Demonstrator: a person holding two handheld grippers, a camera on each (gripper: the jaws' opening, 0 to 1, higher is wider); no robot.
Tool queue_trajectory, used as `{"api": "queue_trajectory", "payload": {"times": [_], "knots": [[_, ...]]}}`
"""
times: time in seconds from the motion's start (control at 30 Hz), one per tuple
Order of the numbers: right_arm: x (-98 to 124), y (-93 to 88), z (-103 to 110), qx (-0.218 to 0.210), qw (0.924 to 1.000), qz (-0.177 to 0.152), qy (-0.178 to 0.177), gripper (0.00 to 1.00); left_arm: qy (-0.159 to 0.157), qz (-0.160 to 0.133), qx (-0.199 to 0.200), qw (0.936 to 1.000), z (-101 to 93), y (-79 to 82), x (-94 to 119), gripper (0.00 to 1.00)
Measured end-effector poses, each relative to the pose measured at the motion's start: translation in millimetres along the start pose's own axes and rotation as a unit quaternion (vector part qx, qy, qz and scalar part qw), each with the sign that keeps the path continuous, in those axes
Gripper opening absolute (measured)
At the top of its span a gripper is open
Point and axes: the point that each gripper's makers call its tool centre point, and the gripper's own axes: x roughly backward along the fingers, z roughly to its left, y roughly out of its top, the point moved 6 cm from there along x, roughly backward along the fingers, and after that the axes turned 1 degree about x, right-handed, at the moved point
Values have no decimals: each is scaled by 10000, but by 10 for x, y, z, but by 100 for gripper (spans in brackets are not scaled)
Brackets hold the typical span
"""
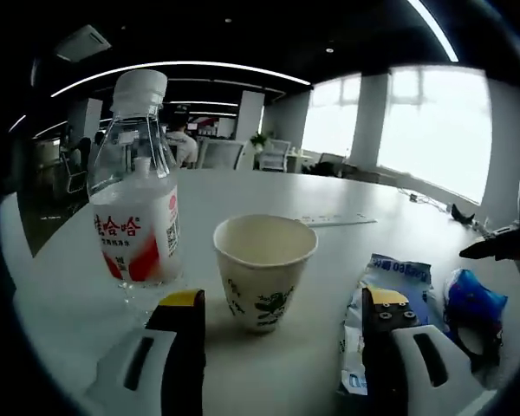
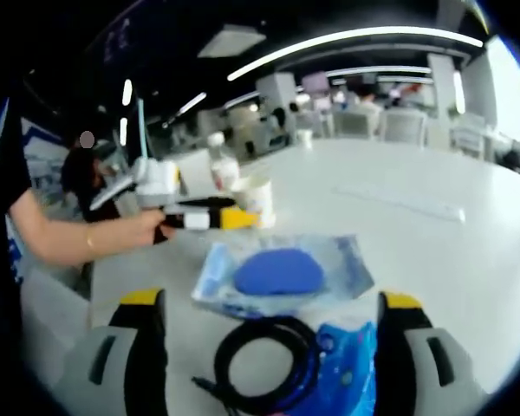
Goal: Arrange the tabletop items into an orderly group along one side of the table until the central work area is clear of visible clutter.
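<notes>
Hovering with jaws wide and empty, the left gripper (image 1: 282,334) frames a cream paper cup with a leaf print (image 1: 263,269); a clear water bottle with a red label and white cap (image 1: 137,186) stands just beside it. The right gripper (image 2: 269,347), also spread and empty, looks over a coiled black cable (image 2: 264,360) and, beyond, a clear plastic packet holding a blue pad (image 2: 282,273). Items lie scattered across the white round table (image 2: 433,251), so grouping seems barely begun.
</notes>
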Motion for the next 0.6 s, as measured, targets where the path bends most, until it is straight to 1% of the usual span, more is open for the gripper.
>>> {"api": "queue_trajectory", "payload": {"times": [0.07,0.23,0.3,0.37,0.5,0.53,0.6], "knots": [[1,6,5,19,10000,5,7,99,-72,-51,-44,10000,-23,12,35,79],[-2,16,-9,11,10000,39,-6,100,-105,-40,-164,9998,-91,65,153,85],[-4,16,-26,-17,10000,74,-16,100,-64,-66,-145,9999,-99,76,199,86],[-1,16,-43,18,9999,110,-52,100,-10,-44,-101,9999,-101,64,228,91],[0,30,-95,6,9999,144,-54,100,-27,-58,-41,10000,-158,53,301,96],[-6,22,-130,-76,9998,178,-108,100,-12,-98,-47,9999,-174,58,320,99],[-8,16,-161,-13,9996,215,-160,100,0,-90,-33,10000,-188,53,343,100]]}}
